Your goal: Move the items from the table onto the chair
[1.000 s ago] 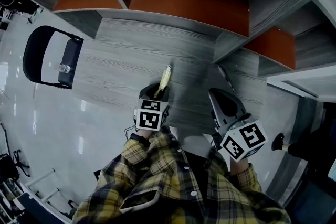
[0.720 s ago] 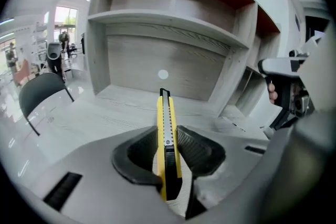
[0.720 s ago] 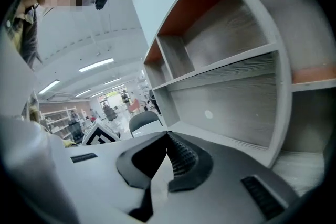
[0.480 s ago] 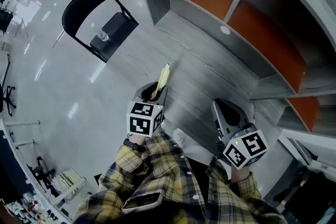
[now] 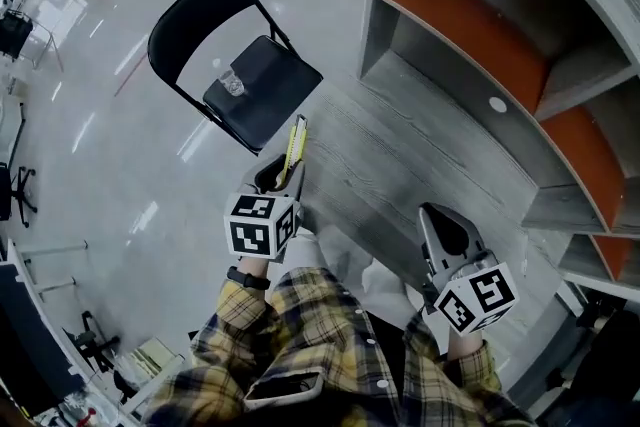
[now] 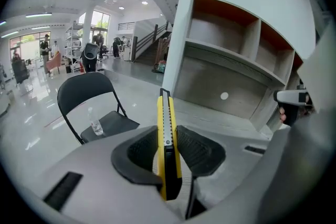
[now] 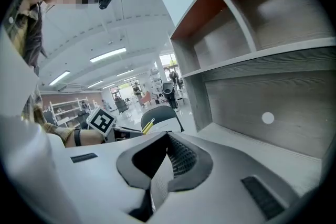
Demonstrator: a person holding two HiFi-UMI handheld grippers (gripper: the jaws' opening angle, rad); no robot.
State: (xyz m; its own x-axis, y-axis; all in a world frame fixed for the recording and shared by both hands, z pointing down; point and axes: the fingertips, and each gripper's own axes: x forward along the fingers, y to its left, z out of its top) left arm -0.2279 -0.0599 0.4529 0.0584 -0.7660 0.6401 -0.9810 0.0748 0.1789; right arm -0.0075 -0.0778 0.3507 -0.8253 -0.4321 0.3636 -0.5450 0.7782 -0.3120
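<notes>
Glossy pale floor (image 5: 90, 165): fills the head view from 7 to 12 o'clock, open and bare around the chair, with clutter only at the far rim. Shelf unit (image 5: 470, 10): grey, with orange-backed compartments, running from 12 to 4 o'clock. Table (image 5: 400, 155): grey wood-grain top under the shelves, its free edge slanting from 12 towards 6 o'clock and a small white disc (image 5: 497, 104) set into it near the back. Chair (image 5: 262, 90): black folding type at 11 o'clock, a seat corner just beside the table edge, seat otherwise free. Left gripper (image 5: 280, 177): over the table edge, at 5 o'clock of the chair and pointing toward it, jaws narrowed onto the utility knife. Right gripper (image 5: 445, 233): at 4 o'clock over the table, well apart from the chair, jaws drawn together with nothing seen between them. Utility knife (image 6: 166, 134): yellow and black, upright between the left pads, its tip standing clear above them. Bottle (image 5: 232, 85): small, clear, upright on the chair seat.
</notes>
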